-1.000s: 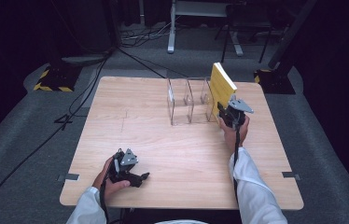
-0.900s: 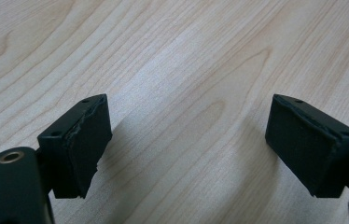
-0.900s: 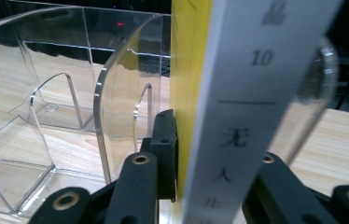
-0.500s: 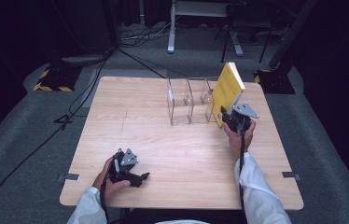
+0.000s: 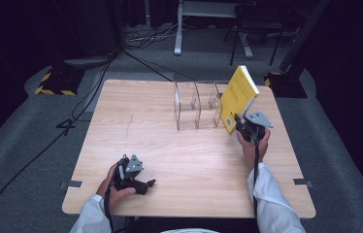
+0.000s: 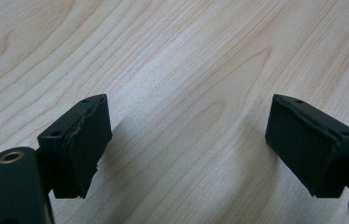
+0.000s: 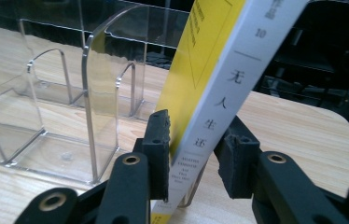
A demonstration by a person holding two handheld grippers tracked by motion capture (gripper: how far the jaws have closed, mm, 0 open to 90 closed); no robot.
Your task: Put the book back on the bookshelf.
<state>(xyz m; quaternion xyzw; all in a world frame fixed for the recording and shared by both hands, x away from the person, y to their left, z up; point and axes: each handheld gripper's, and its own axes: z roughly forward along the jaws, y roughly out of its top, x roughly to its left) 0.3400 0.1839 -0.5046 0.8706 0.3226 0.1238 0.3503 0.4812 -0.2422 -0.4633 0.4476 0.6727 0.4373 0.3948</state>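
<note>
A yellow book (image 5: 238, 94) with a white spine (image 7: 219, 88) stands tilted just right of a clear acrylic rack (image 5: 196, 104), its top leaning right. My right gripper (image 5: 241, 126) grips its lower end, with one pad on the yellow cover and the other on the back; the jaws (image 7: 196, 128) have just been closing on it. The rack's clear dividers (image 7: 98, 93) stand to the book's left. My left gripper (image 5: 146, 184) rests low over the table near the front left edge. Its jaws (image 6: 189, 107) stand wide apart over bare wood, with nothing between them.
The wooden table (image 5: 145, 131) carries the rack at the back middle. A black-and-yellow floor block (image 5: 56, 80) and cables (image 5: 92, 92) lie off the table's left. A dark stand base (image 5: 286, 82) sits behind the right corner.
My right hand has shifted slightly right and toward the person with the book, and the book's top now leans further right, away from the rack. The left hand has stayed still.
</note>
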